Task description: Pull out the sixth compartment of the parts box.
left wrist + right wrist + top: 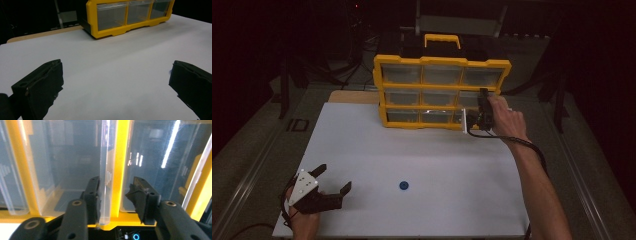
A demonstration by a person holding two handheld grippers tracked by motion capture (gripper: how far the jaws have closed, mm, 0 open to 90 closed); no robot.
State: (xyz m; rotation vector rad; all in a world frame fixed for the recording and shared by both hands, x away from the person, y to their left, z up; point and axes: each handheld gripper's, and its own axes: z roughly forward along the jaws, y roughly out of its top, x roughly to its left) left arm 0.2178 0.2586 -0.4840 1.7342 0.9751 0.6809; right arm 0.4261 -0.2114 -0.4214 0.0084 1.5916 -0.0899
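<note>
A yellow organizer [442, 92] with clear drawers stands upright at the back of the white table [422, 155]. My right gripper [477, 120] is at its lower right drawer, whose clear front [466, 121] stands out a little from the frame. In the right gripper view, the jaws [115, 185] straddle a clear drawer lip [105, 170]. One finger [92, 192] lies against the lip, and the other finger [141, 195] stands apart from it, across a yellow bar [120, 157]. My left gripper [335, 177] rests wide open at the table's front left with nothing between its jaws [117, 63]. A small blue disc [403, 185] lies to its right.
A black case with a yellow handle [442, 40] sits behind the organizer [125, 17]. A wooden strip [354, 96] edges the table at the back left. The right gripper's cable [532, 147] runs along the person's forearm. Dark floor surrounds the table.
</note>
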